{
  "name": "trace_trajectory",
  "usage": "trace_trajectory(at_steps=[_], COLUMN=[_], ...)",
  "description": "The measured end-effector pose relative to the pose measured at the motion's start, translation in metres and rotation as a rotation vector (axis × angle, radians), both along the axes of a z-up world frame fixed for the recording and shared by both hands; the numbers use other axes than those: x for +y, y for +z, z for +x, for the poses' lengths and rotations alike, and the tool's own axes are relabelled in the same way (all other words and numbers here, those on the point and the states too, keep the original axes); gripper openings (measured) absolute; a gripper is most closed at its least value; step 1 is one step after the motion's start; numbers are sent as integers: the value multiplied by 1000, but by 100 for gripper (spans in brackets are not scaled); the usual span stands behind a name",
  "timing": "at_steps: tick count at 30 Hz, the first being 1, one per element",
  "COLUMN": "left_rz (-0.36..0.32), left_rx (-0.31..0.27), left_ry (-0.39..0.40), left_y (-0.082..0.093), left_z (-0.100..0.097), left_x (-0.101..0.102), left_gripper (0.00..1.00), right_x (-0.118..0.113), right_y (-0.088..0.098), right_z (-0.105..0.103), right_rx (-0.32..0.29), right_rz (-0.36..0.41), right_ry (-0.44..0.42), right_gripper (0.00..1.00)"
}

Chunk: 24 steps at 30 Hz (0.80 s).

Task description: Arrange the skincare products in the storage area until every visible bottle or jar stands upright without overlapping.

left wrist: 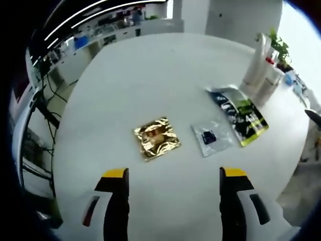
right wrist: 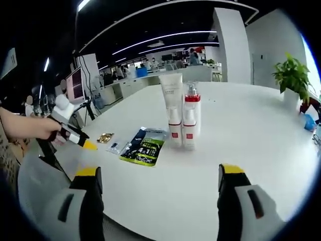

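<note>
In the left gripper view, the left gripper [left wrist: 173, 201] hangs over the white worktop [left wrist: 150, 90] with its jaws set wide apart and nothing between them. Just beyond the jaws lies a gold foil sachet [left wrist: 156, 138], flat, with a small clear sachet [left wrist: 210, 137] beside it and a dark green-edged pouch [left wrist: 239, 114] a little farther on, the three apart from one another. Past the pouch stand the white bottles [left wrist: 261, 70], close together near the worktop's edge (their labels are too blurred to read here).

The right gripper view shows the right gripper [right wrist: 160, 201], its jaws likewise wide open and empty, well short of the products. Ahead of it the pouch [right wrist: 144, 145] lies flat; just beyond stand a red-capped bottle [right wrist: 190, 118] and a white tube [right wrist: 172, 108], upright, side by side and seemingly touching. To the left a hand [right wrist: 25, 125] holds the other gripper [right wrist: 75, 136] above the worktop's edge. A potted plant [right wrist: 292, 75] stands far right, with office desks beyond.
</note>
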<state>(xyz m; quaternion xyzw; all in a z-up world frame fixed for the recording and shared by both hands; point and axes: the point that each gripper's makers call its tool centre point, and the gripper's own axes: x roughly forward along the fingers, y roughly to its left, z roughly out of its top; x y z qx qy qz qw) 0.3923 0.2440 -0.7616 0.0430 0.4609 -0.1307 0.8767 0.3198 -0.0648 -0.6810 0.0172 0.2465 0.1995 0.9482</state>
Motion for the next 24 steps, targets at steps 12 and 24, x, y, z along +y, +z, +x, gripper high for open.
trace_trajectory(at_steps=[12, 24], left_rz=[-19, -11], left_rx=[0, -32], left_ry=[66, 115], left_y=[-7, -8], left_z=[17, 40], left_x=[-1, -1], left_gripper=[63, 58], right_x=[-3, -3], right_y=[-1, -2], right_z=[0, 0], right_rx=[8, 13], right_rz=[-2, -10], right_ry=[-15, -14], right_gripper=[95, 95])
